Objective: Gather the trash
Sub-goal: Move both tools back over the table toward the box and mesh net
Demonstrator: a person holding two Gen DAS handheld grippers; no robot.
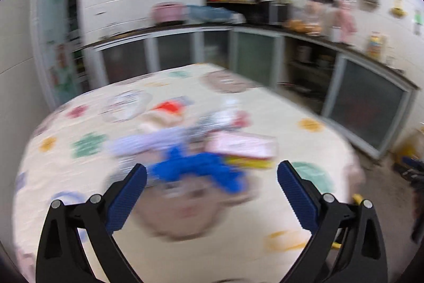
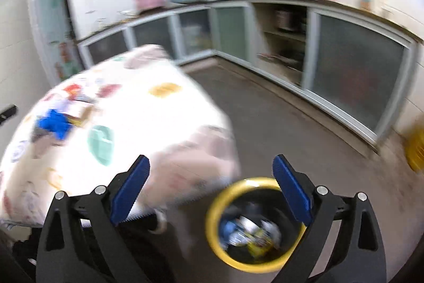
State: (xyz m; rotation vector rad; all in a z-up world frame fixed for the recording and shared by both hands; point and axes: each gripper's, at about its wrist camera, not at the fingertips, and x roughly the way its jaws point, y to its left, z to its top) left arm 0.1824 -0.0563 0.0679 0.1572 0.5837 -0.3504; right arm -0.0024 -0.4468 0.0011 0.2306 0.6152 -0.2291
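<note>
Left wrist view puts you over the bench (image 1: 278,108), its cream cloth printed with coloured patches and blurred by motion; behind it a run of kitchen cabinets (image 1: 254,57) with frosted doors wraps the corner of the room; near the middle of the bench sits the trash pile (image 1: 201,145), a loose cluster of wrappers and packets touching one another; its clearest pieces are a bright blue crumpled piece (image 1: 196,171) at the near edge, a pink packet (image 1: 243,145) just beside it, and a red wrapper (image 1: 169,108) at the far side; blur hides what the rest are. Your left gripper (image 1: 212,177) is spread wide with nothing between its blue pads, hovering above the near side of the pile, the blue piece showing between the fingers.

Right wrist view looks down past the bench corner to the dark floor (image 2: 278,110); the yellow-rimmed bin (image 2: 254,224) stands on that floor just beside the bench, with wrappers already lying in its dark inside; the pile shows far off to the left on the bench, the blue piece the plainest part. Your right gripper (image 2: 210,174) is also wide apart and holds nothing; it hangs above the bin's near rim.
</note>
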